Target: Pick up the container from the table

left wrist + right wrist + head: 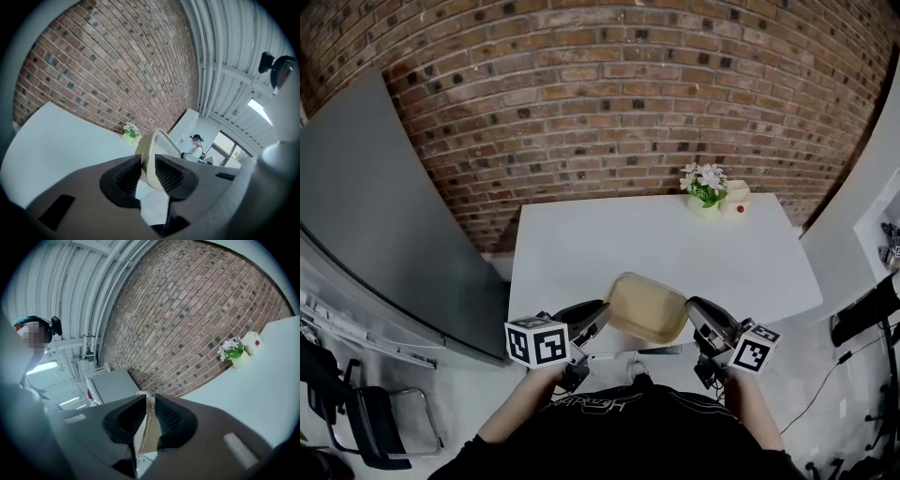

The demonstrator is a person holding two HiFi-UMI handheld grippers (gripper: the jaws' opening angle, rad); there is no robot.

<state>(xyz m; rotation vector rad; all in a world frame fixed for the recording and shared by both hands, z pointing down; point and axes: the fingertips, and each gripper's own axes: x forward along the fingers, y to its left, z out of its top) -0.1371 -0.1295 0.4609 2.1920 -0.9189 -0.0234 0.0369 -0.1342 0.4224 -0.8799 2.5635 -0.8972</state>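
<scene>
Left gripper (598, 315) and right gripper (697, 315) pinch the container (647, 307) at the white table (600, 244), brick wall (609, 94) beyond.

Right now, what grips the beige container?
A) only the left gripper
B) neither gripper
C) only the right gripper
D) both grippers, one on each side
D: the left gripper and the right gripper each pinch an opposite edge of the container, as both gripper views show.
</scene>
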